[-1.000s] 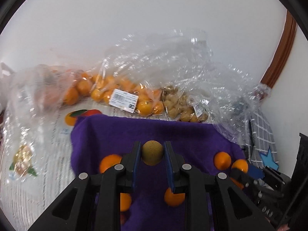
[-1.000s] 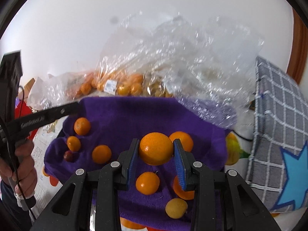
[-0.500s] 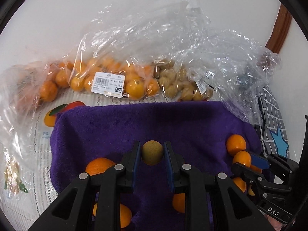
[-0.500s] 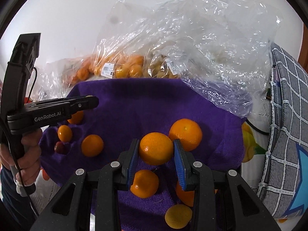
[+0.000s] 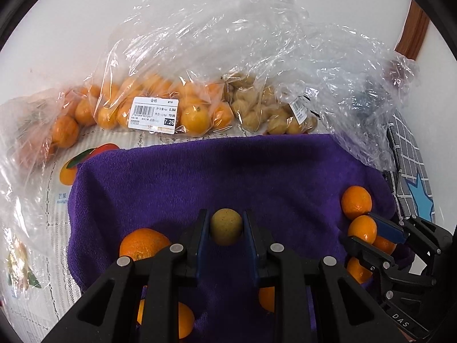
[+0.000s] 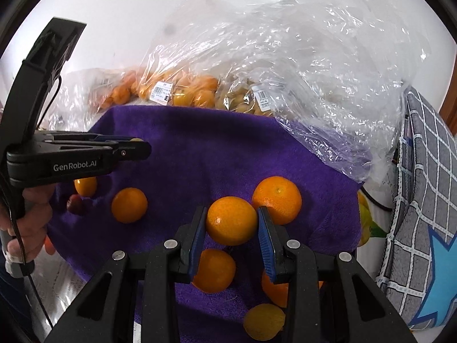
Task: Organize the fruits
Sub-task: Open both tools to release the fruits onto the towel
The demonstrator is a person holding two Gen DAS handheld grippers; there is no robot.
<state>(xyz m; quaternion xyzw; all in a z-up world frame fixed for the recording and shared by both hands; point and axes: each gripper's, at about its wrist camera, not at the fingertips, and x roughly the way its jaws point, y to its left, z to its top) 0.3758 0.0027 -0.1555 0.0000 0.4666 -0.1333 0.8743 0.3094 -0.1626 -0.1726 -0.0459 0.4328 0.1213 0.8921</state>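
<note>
At the far left of the left wrist view, clear plastic bags (image 5: 160, 105) of oranges lie behind the purple towel (image 5: 228, 171), with a bag of small yellowish fruit (image 5: 271, 114) beside them toward the right. Nearer the camera, the left gripper (image 5: 226, 228) has its fingers clamped on a small yellow-green fruit (image 5: 225, 226), held above the towel's near middle, and a loose orange (image 5: 144, 243) lies just left of it on the cloth. Along the towel's right edge, a cluster of oranges (image 5: 356, 201) sits close together — this looks like a group already sorted.

In the right wrist view, the person's hand (image 6: 28, 217) grips the left tool's handle at the left edge. The right gripper (image 6: 231, 223) is closed on an orange (image 6: 231, 220), carried beside the cluster's large orange (image 6: 277, 200).

The task seems partway done: two fruits are in hand and not yet set down, several loose ones are still scattered on the towel, and the bags remain full.
</note>
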